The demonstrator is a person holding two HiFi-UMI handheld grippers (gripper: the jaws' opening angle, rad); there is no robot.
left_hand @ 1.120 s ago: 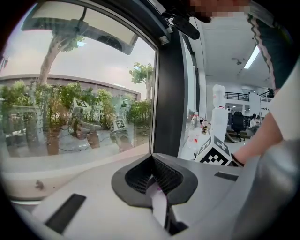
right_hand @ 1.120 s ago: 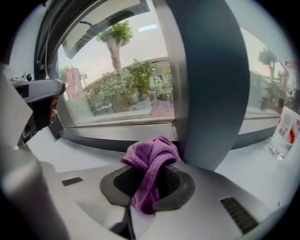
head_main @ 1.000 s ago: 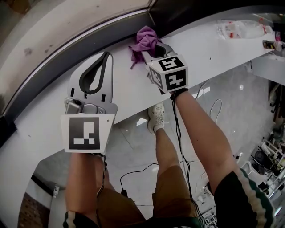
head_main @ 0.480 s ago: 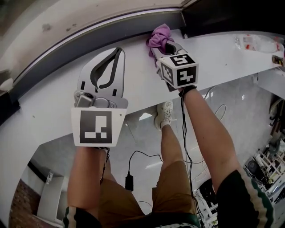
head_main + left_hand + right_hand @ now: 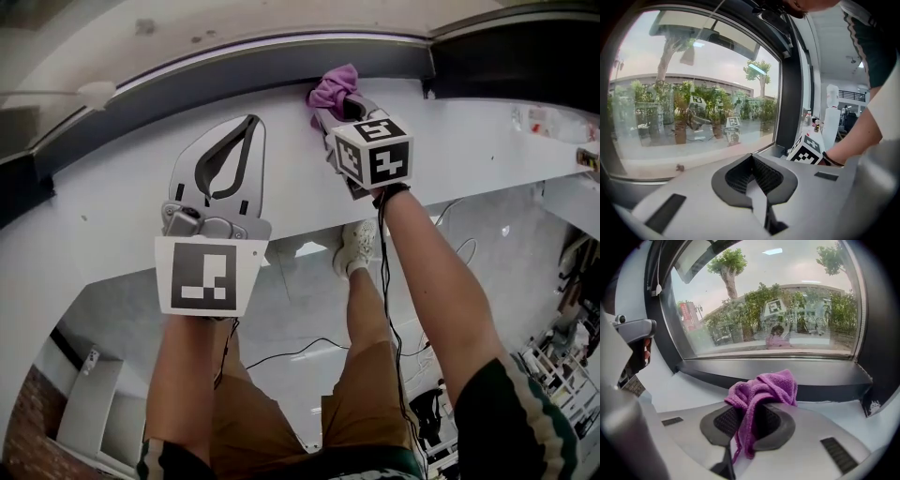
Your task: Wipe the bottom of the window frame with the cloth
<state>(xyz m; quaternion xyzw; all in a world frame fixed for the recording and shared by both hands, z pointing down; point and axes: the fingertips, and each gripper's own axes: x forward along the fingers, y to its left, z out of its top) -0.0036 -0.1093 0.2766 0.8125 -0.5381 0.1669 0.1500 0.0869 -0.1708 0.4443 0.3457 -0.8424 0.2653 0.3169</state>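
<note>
Right tongs (image 5: 330, 105) are clamped on a purple microfibre cloth (image 5: 334, 84). The bunch sticks out past the tips and one tail hangs back between the jaws. The cloth is at upper centre of the head view, at the dark bottom rail of the window frame (image 5: 216, 67), where the rail meets the white sill (image 5: 103, 206). Contact looks likely but is not certain. Left tongs (image 5: 250, 122) are closed together with nothing between them. They sit over the sill left of the cloth, apart from it.

Step in hand, as judged: a wiping stroke along the rail.
- Press the bunch into the rail-sill corner.
- Hold the tongs low so fabric, not the jaw tips, does the rubbing.
- Grip firmly and run the rail's whole length.

Risk: the loose tail drags, or the cloth slips out.
</note>
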